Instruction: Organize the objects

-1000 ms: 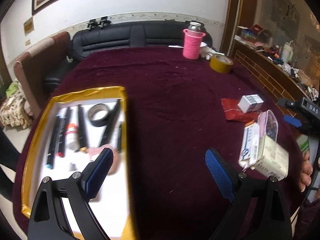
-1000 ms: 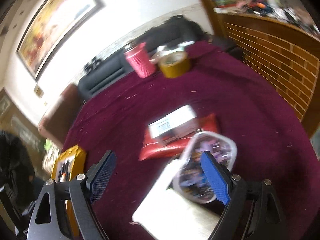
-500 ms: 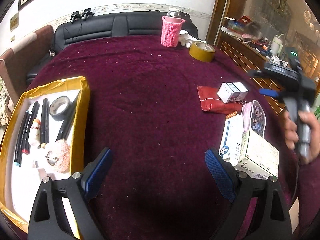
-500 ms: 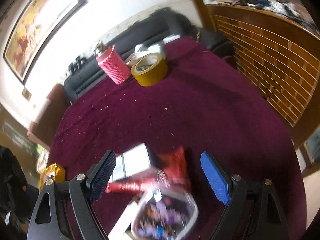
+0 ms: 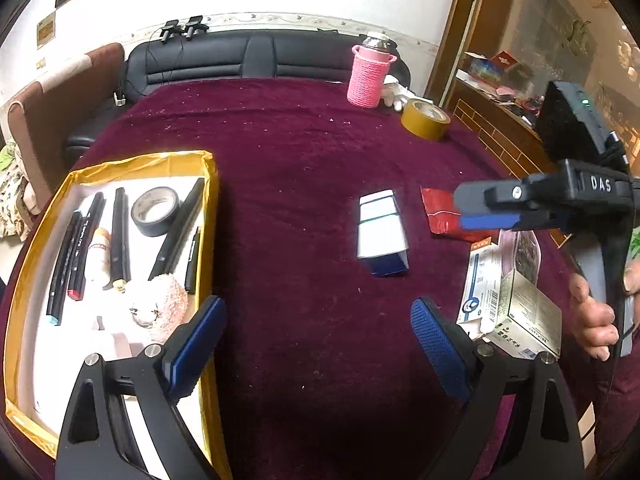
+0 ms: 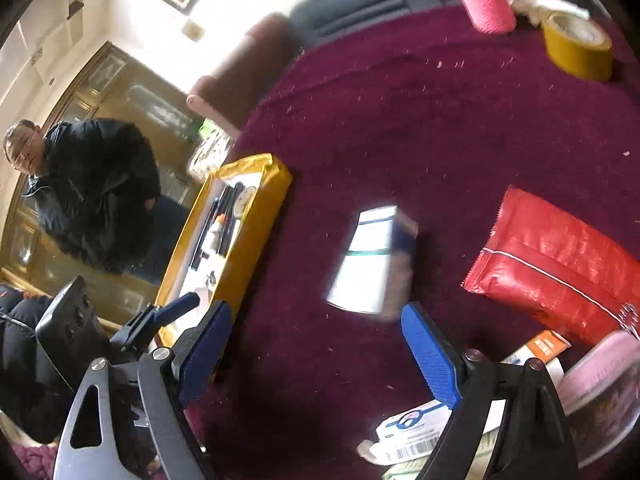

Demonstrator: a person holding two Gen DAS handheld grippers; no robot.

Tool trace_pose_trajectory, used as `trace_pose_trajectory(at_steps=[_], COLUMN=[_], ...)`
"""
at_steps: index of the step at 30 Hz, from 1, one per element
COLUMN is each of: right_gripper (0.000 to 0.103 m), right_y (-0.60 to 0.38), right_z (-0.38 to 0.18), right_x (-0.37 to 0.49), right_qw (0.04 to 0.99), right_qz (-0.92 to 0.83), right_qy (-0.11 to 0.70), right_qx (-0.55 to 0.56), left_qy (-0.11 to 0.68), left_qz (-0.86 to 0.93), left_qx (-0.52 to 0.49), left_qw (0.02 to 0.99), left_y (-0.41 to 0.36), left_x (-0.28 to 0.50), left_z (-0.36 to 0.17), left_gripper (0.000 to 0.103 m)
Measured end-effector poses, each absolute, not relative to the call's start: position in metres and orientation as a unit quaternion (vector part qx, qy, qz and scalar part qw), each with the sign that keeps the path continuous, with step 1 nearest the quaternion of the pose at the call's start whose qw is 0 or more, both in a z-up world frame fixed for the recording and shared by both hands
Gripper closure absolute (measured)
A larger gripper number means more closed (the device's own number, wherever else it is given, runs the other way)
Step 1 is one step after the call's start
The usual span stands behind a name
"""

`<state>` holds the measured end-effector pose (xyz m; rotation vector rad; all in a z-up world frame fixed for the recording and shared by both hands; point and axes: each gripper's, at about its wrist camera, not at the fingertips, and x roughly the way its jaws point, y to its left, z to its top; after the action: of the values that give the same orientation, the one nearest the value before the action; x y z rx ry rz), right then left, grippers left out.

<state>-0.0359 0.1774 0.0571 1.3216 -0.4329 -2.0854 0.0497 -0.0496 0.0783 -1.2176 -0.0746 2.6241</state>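
Change since the earlier frames: the small white-and-blue box (image 5: 382, 236), previously resting on the red packet (image 5: 442, 216), now lies alone on the cloth, between the tray and the packet and touching neither. It reads blurred in the right wrist view, so it may not have settled. The right gripper, previously off to the right edge, now reaches in from the right above the red packet.

Near: left gripper (image 5: 318, 344), jaws wide apart, nothing held, left pad over the tray's inner rim. Right gripper (image 6: 316, 354), jaws also apart and empty, just short of the box.

Mid: gold-rimmed tray (image 5: 212, 184) holds markers, a black tape roll (image 5: 155, 211) and a pink fluffy keyring (image 5: 164, 306). On the right lies a cluster of cartons (image 5: 516, 304), with a clear pouch just behind them.

Far: yellow tape roll (image 5: 426, 120), pink-sleeved bottle (image 5: 370, 76).

Judgement: the box is now isolated and easier to grasp; sorting is partly done, right-side items remain loose.
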Motion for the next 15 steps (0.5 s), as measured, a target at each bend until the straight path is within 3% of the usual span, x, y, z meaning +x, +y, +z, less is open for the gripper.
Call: trace_pose_trajectory(at_steps=[6,15], right_gripper=[0.012,0.011], right_y=[0.215,0.262], right_z=[0.060,0.058], right_x=[-0.014,0.005], right_qw=[0.232,0.165], right_qz=[-0.829,-0.848], right_qy=[-0.199,-0.230], right_qx=[0.468,0.447], left_qy=[-0.031,0.038], left_qz=[0.899,0.896], left_qx=[-0.419,-0.432], left_qw=[0.125,0.091], left_y=[-0.041,-0.006], left_x=[0.039,-0.008], left_z=[0.076,0.055], left_gripper=[0.010,0.010])
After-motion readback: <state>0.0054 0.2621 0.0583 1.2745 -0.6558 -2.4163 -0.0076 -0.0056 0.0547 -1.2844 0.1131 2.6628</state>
